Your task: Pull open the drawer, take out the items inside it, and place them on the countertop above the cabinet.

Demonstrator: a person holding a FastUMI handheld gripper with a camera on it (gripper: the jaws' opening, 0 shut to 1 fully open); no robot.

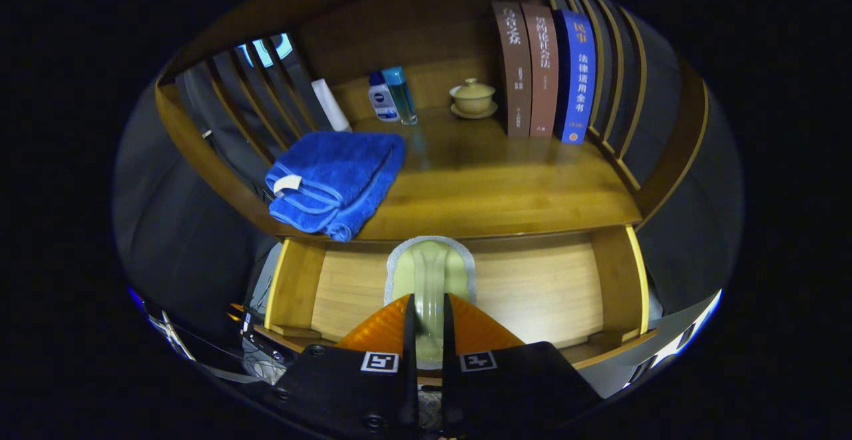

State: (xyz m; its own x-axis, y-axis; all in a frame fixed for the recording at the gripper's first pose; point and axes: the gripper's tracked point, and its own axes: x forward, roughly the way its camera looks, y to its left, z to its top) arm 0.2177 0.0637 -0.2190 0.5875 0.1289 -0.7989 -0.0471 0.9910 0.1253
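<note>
The wooden drawer (532,287) stands pulled open below the countertop (499,187). A pale green pad (429,270) with a grey-white rim and a raised ridge along its middle sits between my fingers over the drawer. My gripper (426,301) is shut on that ridge, both fingers pressing on it. The pad's far end overlaps the countertop's front edge. I cannot tell whether the pad still touches the drawer floor. A folded blue towel (333,180) lies on the left of the countertop, hanging slightly over its front edge.
At the back of the countertop stand two small bottles (393,97), a white cylinder (331,104), a lidded cup on a saucer (473,97) and three upright books (546,67). Slatted wooden sides (619,94) close the shelf left and right. Bare wood lies mid-right of the towel.
</note>
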